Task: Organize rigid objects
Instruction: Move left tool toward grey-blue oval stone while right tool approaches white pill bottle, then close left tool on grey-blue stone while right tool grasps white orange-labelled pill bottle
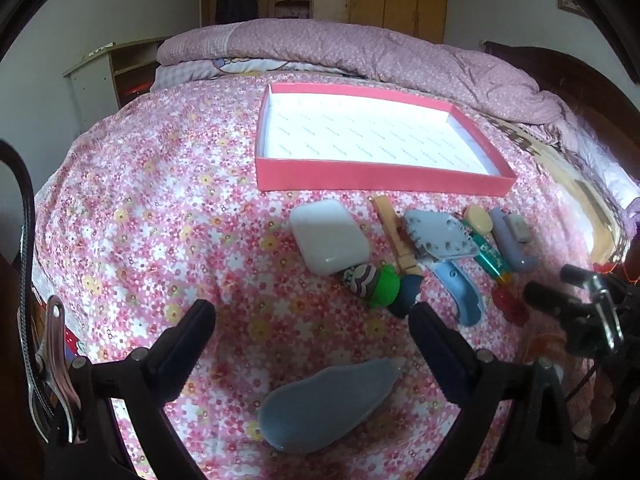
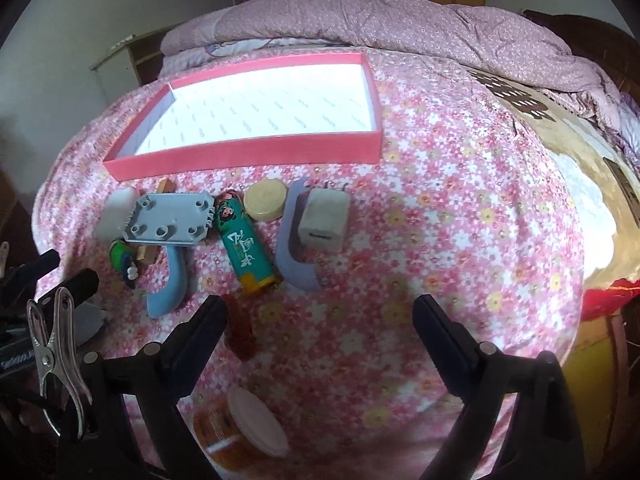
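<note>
Left gripper (image 1: 312, 322) jaws spread over a grey teardrop piece (image 1: 324, 406) on the bed (image 1: 132, 216); right gripper (image 2: 320, 316) jaws spread, gripping nothing; red tray (image 2: 248, 152) toward the bed's far edge.

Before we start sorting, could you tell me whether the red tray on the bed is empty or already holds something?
Empty. The red tray shows only its bare white printed liner in both views.
</note>
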`<state>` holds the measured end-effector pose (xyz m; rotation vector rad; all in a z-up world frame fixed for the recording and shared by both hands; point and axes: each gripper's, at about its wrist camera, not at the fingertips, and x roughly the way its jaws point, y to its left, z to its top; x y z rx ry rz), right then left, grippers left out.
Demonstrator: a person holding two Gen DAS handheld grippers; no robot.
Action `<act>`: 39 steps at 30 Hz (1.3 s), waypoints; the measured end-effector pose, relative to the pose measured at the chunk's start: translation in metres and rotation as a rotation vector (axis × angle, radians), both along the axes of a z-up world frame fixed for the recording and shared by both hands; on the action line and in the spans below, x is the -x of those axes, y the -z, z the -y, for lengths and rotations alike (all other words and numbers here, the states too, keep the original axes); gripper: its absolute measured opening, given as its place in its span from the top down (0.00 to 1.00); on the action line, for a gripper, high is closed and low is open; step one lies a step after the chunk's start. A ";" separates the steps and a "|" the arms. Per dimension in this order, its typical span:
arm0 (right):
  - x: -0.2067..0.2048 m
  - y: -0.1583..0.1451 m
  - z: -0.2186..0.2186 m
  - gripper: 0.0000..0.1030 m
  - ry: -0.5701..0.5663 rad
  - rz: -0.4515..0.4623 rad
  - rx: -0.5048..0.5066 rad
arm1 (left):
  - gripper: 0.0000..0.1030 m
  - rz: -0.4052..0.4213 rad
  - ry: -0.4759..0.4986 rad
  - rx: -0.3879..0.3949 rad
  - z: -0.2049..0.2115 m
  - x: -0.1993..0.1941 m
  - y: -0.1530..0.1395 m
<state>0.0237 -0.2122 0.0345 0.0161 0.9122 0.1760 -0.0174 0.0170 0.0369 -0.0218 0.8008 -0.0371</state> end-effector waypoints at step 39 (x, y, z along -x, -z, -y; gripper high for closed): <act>0.063 0.017 -0.041 0.25 -0.378 -0.045 0.072 | 0.17 -0.094 0.138 -0.124 -0.003 0.033 0.024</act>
